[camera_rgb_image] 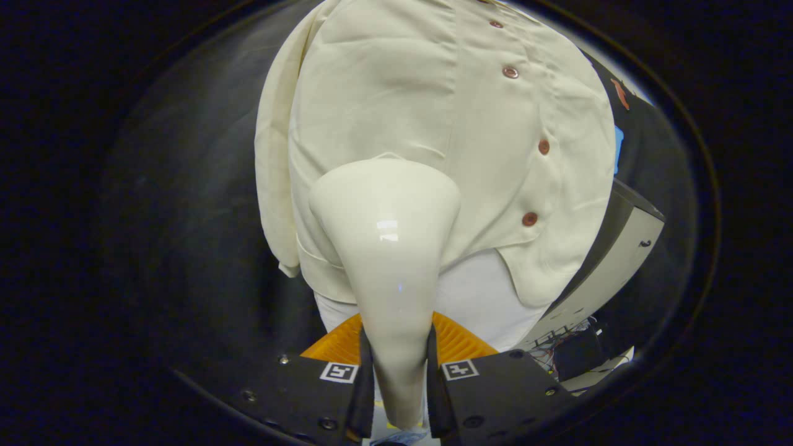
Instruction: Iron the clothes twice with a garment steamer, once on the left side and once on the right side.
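A cream button-up shirt hangs ahead of me, its placket with several brown buttons running down the right part. My gripper is shut on the neck of a glossy cream garment steamer. The steamer's wide head points forward and rests against the shirt's left panel, low down near the hem and left of the button line. The contact face of the head is hidden from me. The shirt's left sleeve hangs beside the body.
A white panel shows below the shirt hem. A grey-and-black box stands to the right of the shirt, with loose wires under it. Black cloth surrounds the garment on the left.
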The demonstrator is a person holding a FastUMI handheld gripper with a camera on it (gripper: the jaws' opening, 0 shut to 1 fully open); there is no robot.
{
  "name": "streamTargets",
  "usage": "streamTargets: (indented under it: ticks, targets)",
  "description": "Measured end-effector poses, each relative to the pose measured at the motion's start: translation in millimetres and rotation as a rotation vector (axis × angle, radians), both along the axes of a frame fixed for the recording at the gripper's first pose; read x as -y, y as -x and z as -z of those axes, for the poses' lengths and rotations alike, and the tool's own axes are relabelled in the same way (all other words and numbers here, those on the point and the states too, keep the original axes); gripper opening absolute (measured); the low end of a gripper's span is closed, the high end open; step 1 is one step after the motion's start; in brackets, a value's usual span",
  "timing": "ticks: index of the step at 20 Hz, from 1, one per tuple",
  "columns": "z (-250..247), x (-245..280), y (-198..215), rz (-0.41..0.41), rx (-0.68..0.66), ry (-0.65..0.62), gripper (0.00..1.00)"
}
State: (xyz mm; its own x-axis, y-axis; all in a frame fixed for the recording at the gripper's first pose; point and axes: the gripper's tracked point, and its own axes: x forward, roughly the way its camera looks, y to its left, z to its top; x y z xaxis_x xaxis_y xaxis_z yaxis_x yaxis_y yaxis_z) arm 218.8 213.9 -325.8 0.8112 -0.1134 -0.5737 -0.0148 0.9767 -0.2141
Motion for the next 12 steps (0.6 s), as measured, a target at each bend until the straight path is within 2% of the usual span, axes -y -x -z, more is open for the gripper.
streamTargets:
  ticks: [7,12]
  targets:
    - [26,7,22,-0.01,-0.048,0.027,0.35]
    - [4,16,59,-0.004,-0.068,0.02,0.35]
